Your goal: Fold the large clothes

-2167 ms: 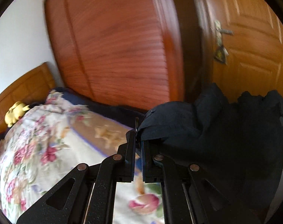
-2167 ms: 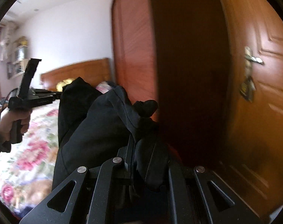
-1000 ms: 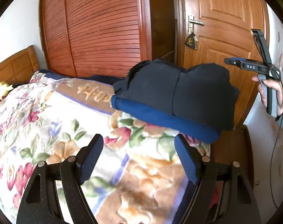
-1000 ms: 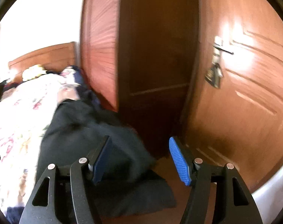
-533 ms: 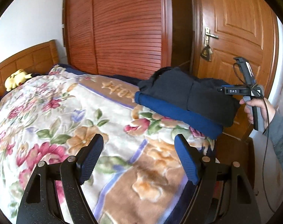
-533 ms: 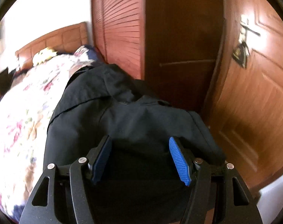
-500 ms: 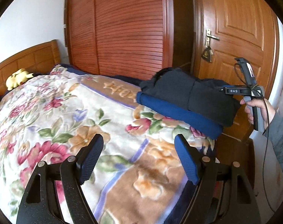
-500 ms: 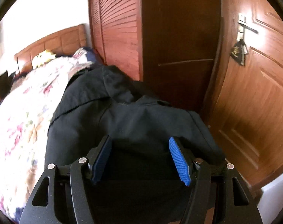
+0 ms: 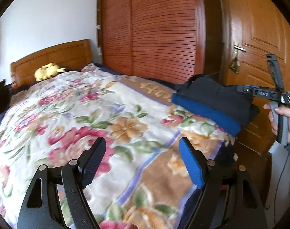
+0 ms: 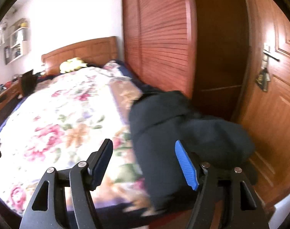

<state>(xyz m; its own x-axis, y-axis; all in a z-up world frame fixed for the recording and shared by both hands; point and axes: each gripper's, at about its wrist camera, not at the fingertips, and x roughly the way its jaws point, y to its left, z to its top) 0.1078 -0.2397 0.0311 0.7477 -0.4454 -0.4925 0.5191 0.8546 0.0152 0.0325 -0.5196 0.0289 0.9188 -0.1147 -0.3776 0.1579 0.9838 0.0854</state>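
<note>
A folded dark navy garment point(image 9: 213, 95) lies on a blue folded piece point(image 9: 206, 112) at the bed's far right corner, near the door. In the right wrist view the same dark garment point(image 10: 173, 129) is a rounded heap just ahead of my right gripper point(image 10: 145, 164). Its jaws are opening, and nothing is between the blue pads. My left gripper point(image 9: 141, 162) stands open over the floral blanket point(image 9: 78, 114), well short of the garment. The other hand-held gripper point(image 9: 263, 93), in a person's hand point(image 9: 280, 114), shows at the right of the left wrist view.
A wooden headboard point(image 9: 51, 57) and a yellow plush toy point(image 9: 47, 72) are at the bed's far end. A slatted wardrobe point(image 9: 154, 30) and a wooden door point(image 9: 259, 38) stand close behind the garment. A wooden bed frame edge point(image 9: 253, 158) runs below the blanket's corner.
Both grippers let go of the dark garment, which now lies folded on the bed corner. Both pulled back and swung left, and the right jaws have spread a little wider.
</note>
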